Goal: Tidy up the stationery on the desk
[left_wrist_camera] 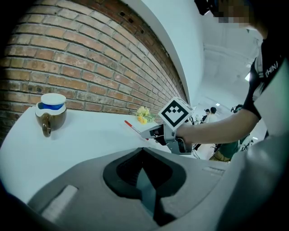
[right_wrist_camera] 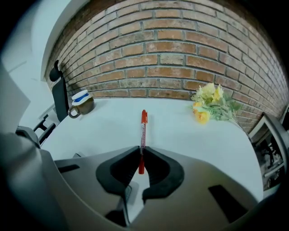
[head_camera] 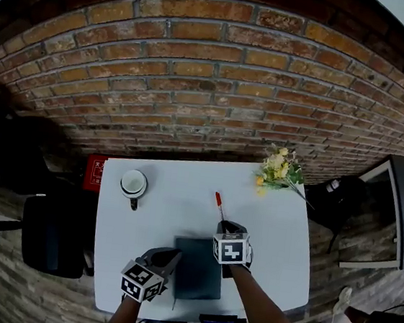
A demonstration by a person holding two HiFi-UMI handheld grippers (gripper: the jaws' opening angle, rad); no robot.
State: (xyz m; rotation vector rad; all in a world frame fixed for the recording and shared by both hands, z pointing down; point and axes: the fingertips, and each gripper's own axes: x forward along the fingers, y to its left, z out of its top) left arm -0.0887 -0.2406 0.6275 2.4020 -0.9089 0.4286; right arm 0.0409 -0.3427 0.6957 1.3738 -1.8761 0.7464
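On the surface [head_camera: 167, 211], a mug [head_camera: 133, 183] stands near the far left corner and flowers [head_camera: 279, 169] at the far right corner. A pen [head_camera: 219, 204] lies mid-surface, with a notebook [head_camera: 198, 268] between it and the near edge.

Office-type rm: white desk [head_camera: 185, 184], brick wall [head_camera: 212, 71], desk chair [head_camera: 52, 234].

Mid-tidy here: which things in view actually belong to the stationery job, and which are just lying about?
Job:
red pen, pinched in the right tongs
dark notebook

Lying about:
mug
yellow flowers
red box
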